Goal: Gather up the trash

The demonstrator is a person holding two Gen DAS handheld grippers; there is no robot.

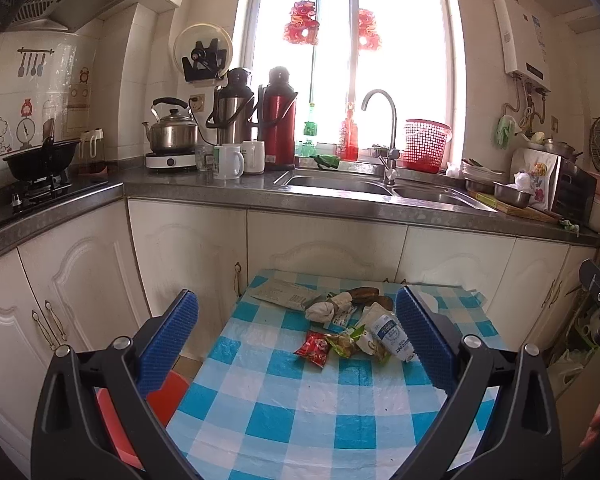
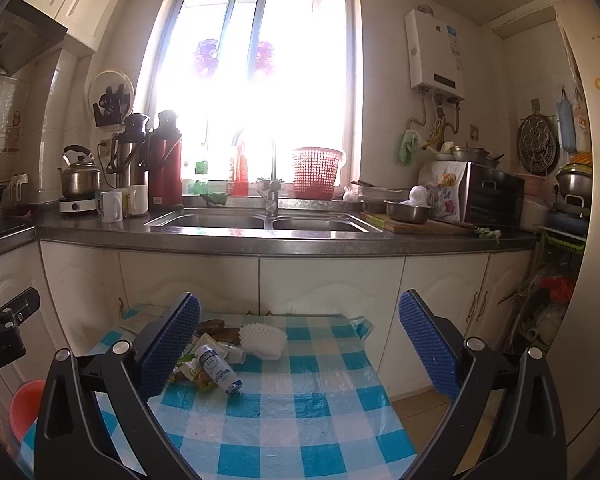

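Note:
A heap of trash lies at the far end of a small table (image 1: 292,412) with a blue-and-white checked cloth. It holds a white plastic bottle (image 1: 394,336), a red wrapper (image 1: 314,349), green snack packets (image 1: 346,343), a crumpled tissue (image 1: 320,312), brown peels (image 1: 366,294) and a flat paper packet (image 1: 286,293). My left gripper (image 1: 298,320) hangs open above the table, short of the heap. In the right wrist view the same bottle (image 2: 216,368) lies beside a white foam fruit net (image 2: 262,340). My right gripper (image 2: 300,344) is open too, its left finger (image 2: 172,344) covering part of the heap.
A red plastic bin (image 1: 140,412) stands on the floor left of the table, also visible as the bin (image 2: 24,406). White cabinets (image 1: 324,240) and a counter with a sink (image 1: 340,186) run behind the table. Thermoses, a kettle, mugs and a red basket (image 1: 424,144) stand on the counter.

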